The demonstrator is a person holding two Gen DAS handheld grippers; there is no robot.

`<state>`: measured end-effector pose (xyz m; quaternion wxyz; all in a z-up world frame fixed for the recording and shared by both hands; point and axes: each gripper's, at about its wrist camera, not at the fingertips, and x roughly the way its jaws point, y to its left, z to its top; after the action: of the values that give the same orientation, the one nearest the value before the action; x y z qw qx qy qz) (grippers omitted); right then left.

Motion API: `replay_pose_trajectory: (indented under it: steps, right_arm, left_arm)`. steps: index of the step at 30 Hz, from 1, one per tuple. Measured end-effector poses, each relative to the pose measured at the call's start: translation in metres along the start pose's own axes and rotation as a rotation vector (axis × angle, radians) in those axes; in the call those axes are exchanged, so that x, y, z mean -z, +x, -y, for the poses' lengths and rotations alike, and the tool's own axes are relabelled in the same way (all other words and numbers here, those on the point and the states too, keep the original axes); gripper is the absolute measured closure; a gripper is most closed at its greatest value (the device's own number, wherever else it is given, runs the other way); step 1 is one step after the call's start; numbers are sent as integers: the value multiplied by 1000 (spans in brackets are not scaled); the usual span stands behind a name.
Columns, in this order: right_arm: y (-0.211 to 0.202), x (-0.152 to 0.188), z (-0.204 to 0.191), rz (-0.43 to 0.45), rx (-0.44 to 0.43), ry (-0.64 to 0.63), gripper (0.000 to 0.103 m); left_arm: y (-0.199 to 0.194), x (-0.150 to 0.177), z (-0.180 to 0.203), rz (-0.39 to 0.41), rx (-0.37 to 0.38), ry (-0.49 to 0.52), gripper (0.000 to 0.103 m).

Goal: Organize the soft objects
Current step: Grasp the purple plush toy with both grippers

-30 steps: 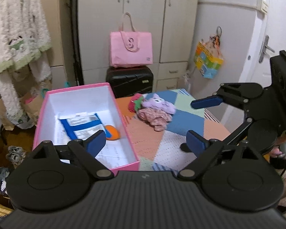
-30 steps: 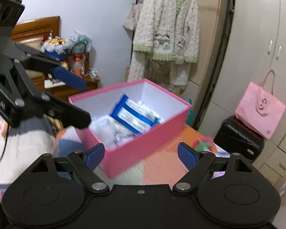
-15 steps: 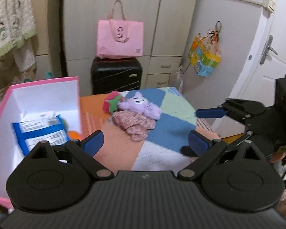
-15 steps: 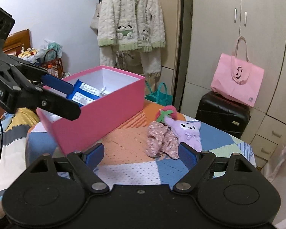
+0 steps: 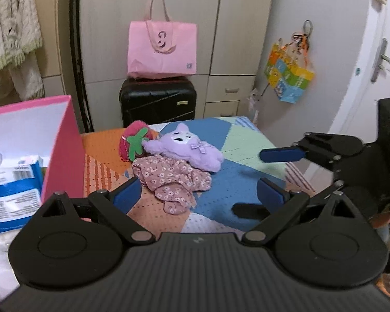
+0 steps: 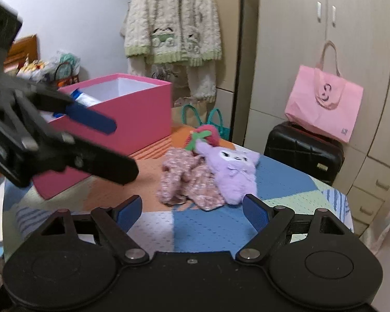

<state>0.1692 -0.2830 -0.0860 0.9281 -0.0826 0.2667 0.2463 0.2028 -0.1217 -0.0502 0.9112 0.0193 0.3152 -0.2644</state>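
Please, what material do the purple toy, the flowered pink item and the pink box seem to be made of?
The purple toy looks like plush: fuzzy pile, rounded stuffed shape. The flowered pink item seems thin woven or knit cloth: it lies crumpled in soft folds, small floral print. The pink box is probably matte cardboard: flat stiff walls, sharp corners, white inside, no gloss.

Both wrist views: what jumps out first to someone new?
The small heap of soft things mid-table: a purple plush lying partly on a floral pink cloth, with a red strawberry plush behind them. To their left stands the big open pink box, holding blue-and-white packets. Both claws, left and right, are open and empty, aimed at the heap.
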Motion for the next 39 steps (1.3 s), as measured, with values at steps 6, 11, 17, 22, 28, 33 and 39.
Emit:
replay_pose_trajectory:
  steps: [6,11,17,22,28,33,39]
  right_arm:
    - [16,1,28,4,0,48,15]
    - [32,-6,47,3,-5,98,15]
    - [62,-19,71,-2,-45,169,17]
    - [88,-20,84,-42,-78,235,31]
    - [103,-16,82,-73,-91,216,32]
    - [107,-16,67,-75,-42,114,46]
    - [99,-16,69,-58,-6,160,58]
  left_arm:
    - [30,-8,-10,41,-60,-64,9]
    - [47,-25,-10,88,-72,-72,10]
    - [80,-44,-15,107,-39,-166,26]
    - [106,-39,-21,5,-27,-211,41]
    - [121,-29,-25,-60,-4,-262,44]
    - [130,-25,-27,-87,1,-301,41]
    - [134,-27,-24,-88,7,-326,33]
